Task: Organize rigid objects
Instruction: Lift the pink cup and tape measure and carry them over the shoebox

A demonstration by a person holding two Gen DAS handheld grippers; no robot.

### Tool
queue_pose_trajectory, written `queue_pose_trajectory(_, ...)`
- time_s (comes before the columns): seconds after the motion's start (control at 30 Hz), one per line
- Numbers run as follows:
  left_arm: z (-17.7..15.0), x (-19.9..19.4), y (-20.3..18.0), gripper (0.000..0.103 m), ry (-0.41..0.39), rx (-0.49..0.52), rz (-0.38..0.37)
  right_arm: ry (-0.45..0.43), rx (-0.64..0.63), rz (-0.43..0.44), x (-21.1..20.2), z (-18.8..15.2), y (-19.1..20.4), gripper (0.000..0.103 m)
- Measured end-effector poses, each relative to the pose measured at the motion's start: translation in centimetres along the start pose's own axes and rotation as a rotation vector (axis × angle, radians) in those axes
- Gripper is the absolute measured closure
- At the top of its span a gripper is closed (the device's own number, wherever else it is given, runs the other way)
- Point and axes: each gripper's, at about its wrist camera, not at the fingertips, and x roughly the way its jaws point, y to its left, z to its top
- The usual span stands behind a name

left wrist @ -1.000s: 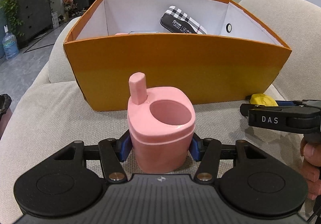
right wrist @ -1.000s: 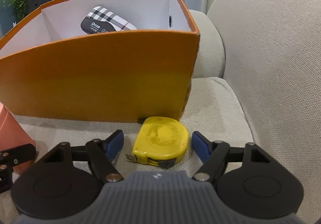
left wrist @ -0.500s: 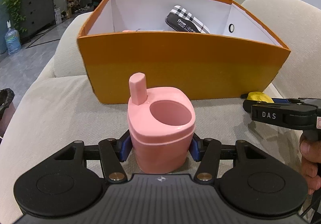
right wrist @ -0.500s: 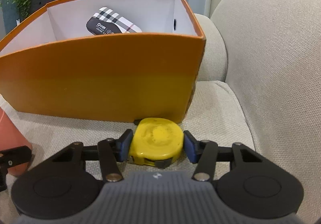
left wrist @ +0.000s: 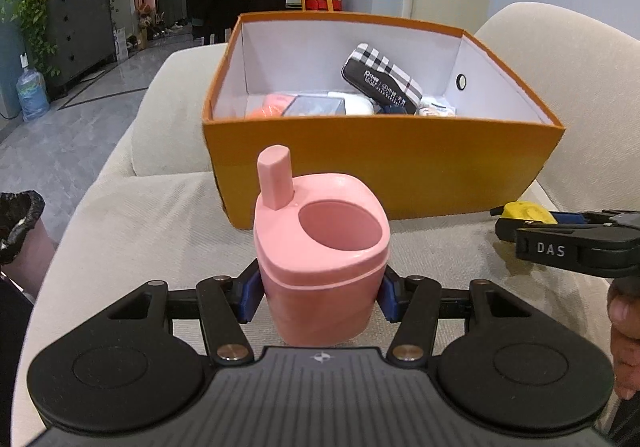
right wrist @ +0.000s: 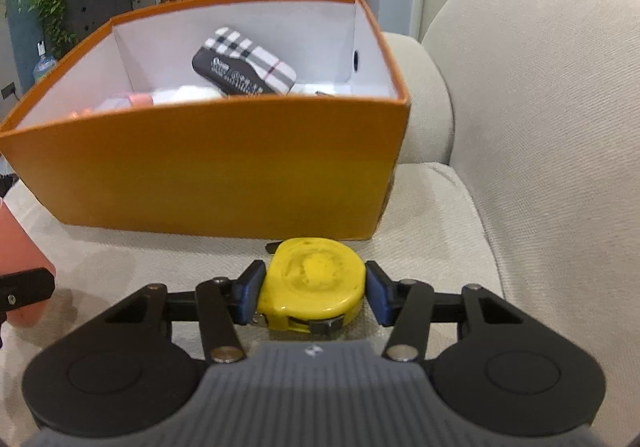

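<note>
Orange box (left wrist: 384, 167) wall blocks straight ahead, center frame; its open top is free, though the plaid case (left wrist: 382, 83) and clutter crowd the floor.

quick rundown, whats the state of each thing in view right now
pink plastic cup with a stub handle: upright, empty, gripped by the left claw
yellow tape measure: lying flat, gripped by the right claw, whose jaws have just closed on it
orange cardboard box: open, no lid, partly filled
plaid-patterned flat tin: inside the box, tilted, closed
</note>
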Motion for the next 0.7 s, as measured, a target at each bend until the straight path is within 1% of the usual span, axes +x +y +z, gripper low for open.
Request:
queue_pose_trajectory(0.17, 0.9, -1.5, 0.1, 0.039, 0.0, 0.032, -0.002, -0.029, 0.001, 0.001, -2.8, 0.1, 0.3, 0.05)
queue_pose_trajectory(0.4, 2.8, -4.8, -0.5, 0.039, -0.024, 0.074, -0.03, -0.028, 0.033, 0.024, -6.6, 1.2, 0.0, 0.05)
queue_pose_trajectory(0.53, 4.8, -7.0, -0.8, 0.039, -0.056, 0.087, -0.054, -0.055, 0.039, 0.038, -9.2, 2.9, 0.0, 0.05)
queue_pose_trajectory(0.7, 8.1, -10.4, -1.1, 0.039, -0.126, 0.096, -0.07, -0.119, 0.04, 0.075, -12.9, 5.9, 0.2, 0.05)
